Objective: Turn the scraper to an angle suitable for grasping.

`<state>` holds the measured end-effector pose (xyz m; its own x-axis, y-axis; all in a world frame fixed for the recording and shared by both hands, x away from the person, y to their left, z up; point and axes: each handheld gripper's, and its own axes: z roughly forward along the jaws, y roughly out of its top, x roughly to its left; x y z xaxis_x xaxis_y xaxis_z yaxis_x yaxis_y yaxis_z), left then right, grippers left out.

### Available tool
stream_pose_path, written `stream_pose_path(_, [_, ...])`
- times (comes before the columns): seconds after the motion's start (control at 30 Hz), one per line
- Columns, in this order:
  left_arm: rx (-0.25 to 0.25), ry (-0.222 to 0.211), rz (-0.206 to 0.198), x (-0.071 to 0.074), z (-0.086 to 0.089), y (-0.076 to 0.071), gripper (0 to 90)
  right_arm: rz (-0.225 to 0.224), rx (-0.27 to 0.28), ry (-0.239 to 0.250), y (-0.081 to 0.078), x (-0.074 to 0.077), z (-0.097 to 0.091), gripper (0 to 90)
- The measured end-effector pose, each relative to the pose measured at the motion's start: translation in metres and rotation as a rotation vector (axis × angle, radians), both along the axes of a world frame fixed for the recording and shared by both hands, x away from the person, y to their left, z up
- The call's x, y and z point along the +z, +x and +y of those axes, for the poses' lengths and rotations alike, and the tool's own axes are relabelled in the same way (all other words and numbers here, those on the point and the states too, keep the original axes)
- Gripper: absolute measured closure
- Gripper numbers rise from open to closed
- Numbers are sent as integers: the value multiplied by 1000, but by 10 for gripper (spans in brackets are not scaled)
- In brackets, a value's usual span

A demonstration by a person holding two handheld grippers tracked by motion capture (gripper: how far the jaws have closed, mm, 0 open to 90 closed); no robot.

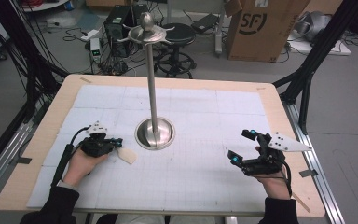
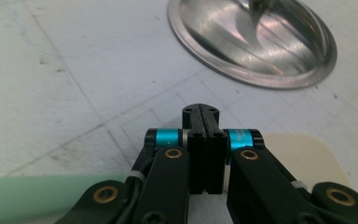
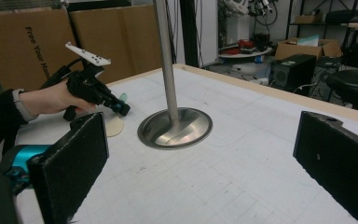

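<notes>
A steel stand rises from a round base (image 1: pixel 155 135) at the middle of the white mat (image 1: pixel 200 116), with hooks on its top (image 1: pixel 147 31). Just left of the base, my left gripper (image 1: pixel 117 142) is shut, its jaws pressed together with nothing visible between them. A flat cream blade (image 1: pixel 127 156) lies on the mat right by its tip. In the left gripper view the blade (image 2: pixel 303 154) shows under the jaws, with a pale green handle (image 2: pixel 28 196) running off the other way. At the right of the mat, my right gripper (image 1: pixel 240 145) stands open and holds nothing.
The mat covers a wooden table with a bare rim (image 1: pixel 279 112). Behind the table are a black stool (image 1: pixel 179 35), a large cardboard box (image 1: pixel 261 28) and cables on the floor. Black frame legs (image 1: pixel 307 79) stand at the right.
</notes>
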<state>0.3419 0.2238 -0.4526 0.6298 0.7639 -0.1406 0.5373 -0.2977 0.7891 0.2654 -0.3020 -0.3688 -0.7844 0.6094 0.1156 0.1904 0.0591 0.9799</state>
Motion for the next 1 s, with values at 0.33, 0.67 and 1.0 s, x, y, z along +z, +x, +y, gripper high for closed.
stream_pose_path(0.33, [-55, 8, 30, 2, 0, -19, 899, -4, -9, 2, 2, -2, 1, 20])
stream_pose_path(0.67, [-98, -4, 68, 3, 5, -38, 899, 9, 0, -7, 5, -4, 4, 20])
stream_pose_path(1.0, [-153, 2, 94, 5, 10, -64, 899, 10, 13, -7, 10, -4, 7, 20])
